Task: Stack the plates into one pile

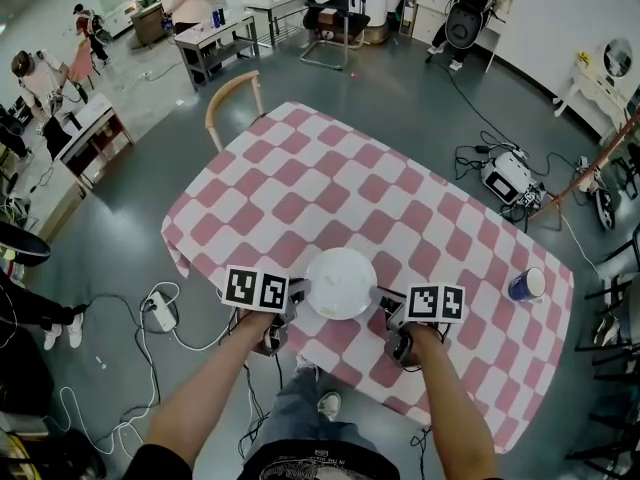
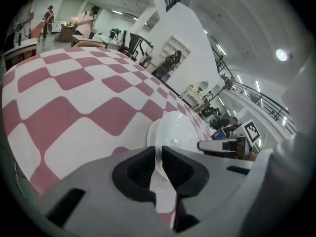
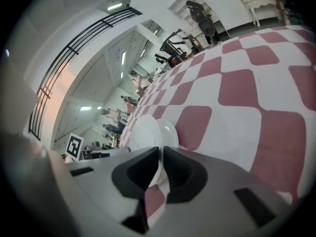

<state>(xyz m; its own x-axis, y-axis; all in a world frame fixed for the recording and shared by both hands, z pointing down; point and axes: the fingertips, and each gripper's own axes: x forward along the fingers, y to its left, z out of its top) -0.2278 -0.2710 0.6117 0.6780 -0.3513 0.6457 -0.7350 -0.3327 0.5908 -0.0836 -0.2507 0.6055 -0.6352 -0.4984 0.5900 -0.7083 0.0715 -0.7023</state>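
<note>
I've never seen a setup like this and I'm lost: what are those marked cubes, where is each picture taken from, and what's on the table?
No robot: a person holds a two-jaw gripper in each hand; the marked cubes belong to them. The wide picture comes from a camera on the person's head; the other two from cameras riding on each gripper. On the pink-and-white checked tablecloth stands a blue cup. The left gripper and right gripper pinch opposite rims of a round white plate.
</note>
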